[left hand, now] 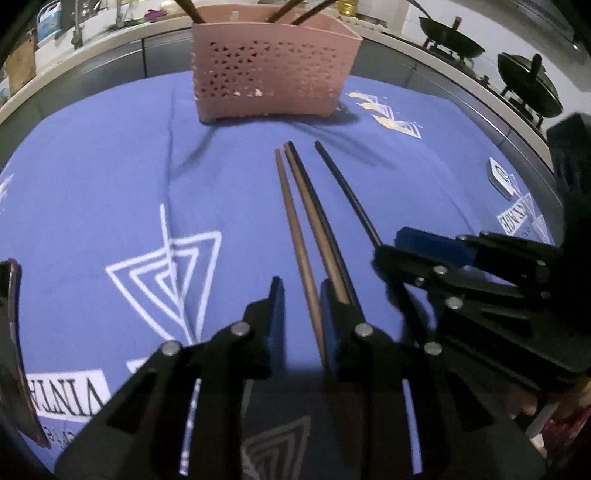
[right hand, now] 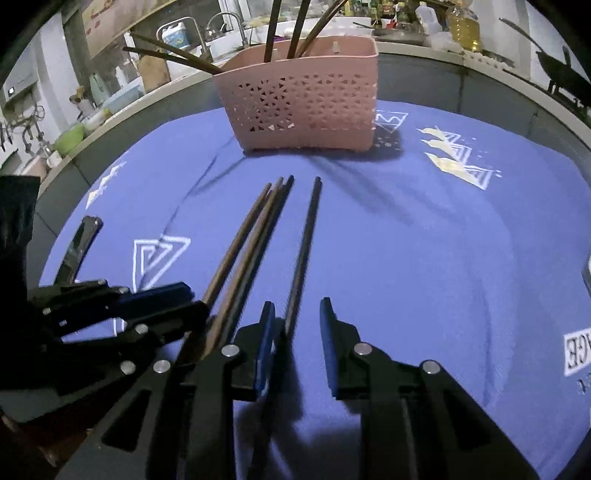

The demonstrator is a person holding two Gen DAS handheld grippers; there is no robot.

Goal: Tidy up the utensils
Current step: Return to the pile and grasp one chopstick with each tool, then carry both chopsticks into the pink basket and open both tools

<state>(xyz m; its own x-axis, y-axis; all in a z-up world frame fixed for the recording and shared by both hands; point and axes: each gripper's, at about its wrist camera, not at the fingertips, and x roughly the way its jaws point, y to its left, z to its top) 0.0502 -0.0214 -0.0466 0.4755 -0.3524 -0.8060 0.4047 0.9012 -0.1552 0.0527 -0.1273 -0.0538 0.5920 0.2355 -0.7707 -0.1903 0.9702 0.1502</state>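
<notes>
A pink perforated utensil basket [left hand: 275, 70] stands at the far side of the blue cloth, also in the right wrist view [right hand: 304, 101], with several chopsticks in it. Several chopsticks lie on the cloth pointing at it: brown ones [left hand: 295, 225] and black ones [left hand: 349, 192]. My left gripper [left hand: 302, 295] is open, jaws on either side of one brown chopstick. My right gripper [right hand: 297, 314] is open around the lone black chopstick [right hand: 304, 243]. The right gripper [left hand: 428, 254] shows beside the left one, and the left gripper [right hand: 177, 302] shows at the left of the right wrist view.
The blue printed cloth [left hand: 110, 177] covers the table. A dark flat object [right hand: 79, 247] lies at its left and a small white object [left hand: 500, 177] at its right. A kitchen counter with woks [left hand: 454, 37] and a sink faucet [right hand: 221, 26] runs behind.
</notes>
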